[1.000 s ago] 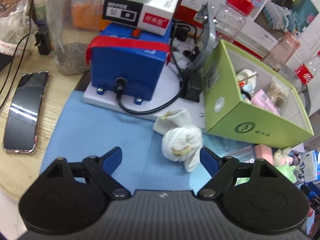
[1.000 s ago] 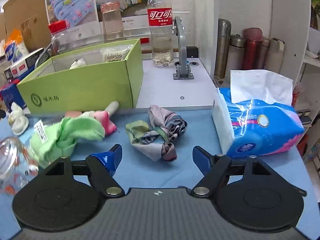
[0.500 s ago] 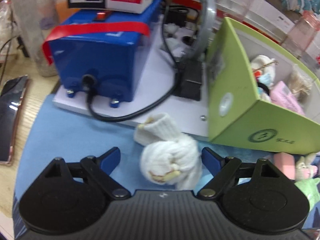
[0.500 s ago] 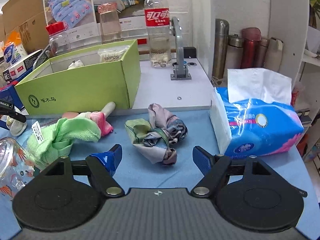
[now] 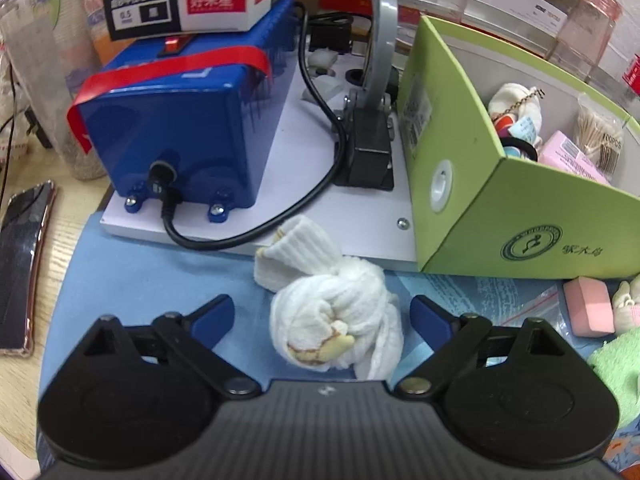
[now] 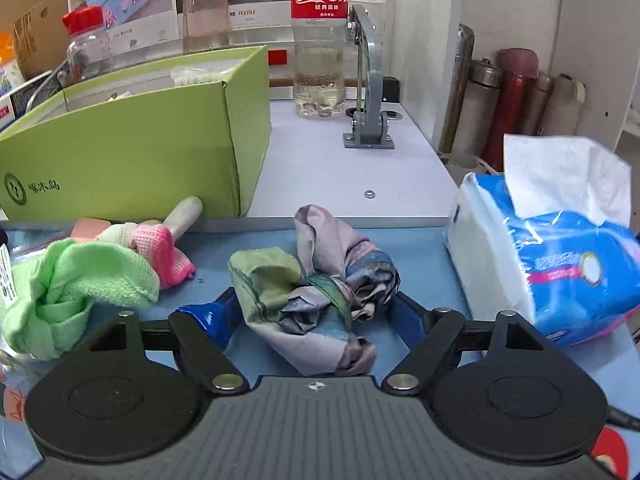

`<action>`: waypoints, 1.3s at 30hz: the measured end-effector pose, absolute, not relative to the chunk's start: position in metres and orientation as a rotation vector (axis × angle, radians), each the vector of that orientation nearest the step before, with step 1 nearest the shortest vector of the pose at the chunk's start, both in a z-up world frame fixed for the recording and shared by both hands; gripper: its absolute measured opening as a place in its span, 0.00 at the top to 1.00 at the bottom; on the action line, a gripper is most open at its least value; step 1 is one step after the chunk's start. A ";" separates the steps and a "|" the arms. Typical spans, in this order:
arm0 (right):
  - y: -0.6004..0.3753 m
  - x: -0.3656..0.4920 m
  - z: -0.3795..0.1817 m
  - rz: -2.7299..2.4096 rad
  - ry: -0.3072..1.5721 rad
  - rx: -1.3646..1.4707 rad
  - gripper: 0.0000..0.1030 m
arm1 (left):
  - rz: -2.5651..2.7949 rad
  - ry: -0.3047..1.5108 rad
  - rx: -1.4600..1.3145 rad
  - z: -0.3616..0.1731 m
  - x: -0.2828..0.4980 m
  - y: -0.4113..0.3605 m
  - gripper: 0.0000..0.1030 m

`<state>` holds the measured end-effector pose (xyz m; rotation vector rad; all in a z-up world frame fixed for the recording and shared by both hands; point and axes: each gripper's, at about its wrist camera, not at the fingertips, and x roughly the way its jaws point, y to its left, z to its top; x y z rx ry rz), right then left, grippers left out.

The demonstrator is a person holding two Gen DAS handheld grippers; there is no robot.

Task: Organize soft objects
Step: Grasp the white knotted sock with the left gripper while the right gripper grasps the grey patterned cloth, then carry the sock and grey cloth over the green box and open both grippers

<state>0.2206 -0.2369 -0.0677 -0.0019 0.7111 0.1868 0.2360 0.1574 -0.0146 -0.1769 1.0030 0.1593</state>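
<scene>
While both tongs gape, L [image 5: 322, 314] straddles white sock [image 5: 334, 320], R [image 6: 310, 314] straddles scarf [image 6: 316, 296]

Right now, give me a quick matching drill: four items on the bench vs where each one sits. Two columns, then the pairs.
Items
1. white sock bundle
2. patterned cloth
3. green towel
4. tissue pack

Places
A. right end of the blue mat, beside the right gripper
B. between the open jaws of the left gripper
C. left of the right gripper, in front of the green box
D. between the open jaws of the right gripper

Pairs: 1-B, 2-D, 3-C, 4-A
</scene>
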 end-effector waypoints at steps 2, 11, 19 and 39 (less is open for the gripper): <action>-0.238 0.218 -0.069 0.188 0.688 -0.001 0.33 | 0.157 0.996 -0.166 -0.015 0.235 0.157 0.11; -0.245 0.214 -0.068 0.250 0.649 0.050 0.66 | 0.147 0.961 -0.240 -0.006 0.216 0.169 0.61; -0.241 0.168 -0.028 0.374 0.537 0.094 0.70 | 0.077 0.922 -0.300 0.029 0.177 0.185 0.61; -0.127 0.314 0.052 0.538 0.494 -0.113 0.65 | -0.071 0.814 -0.133 0.101 0.306 0.111 0.60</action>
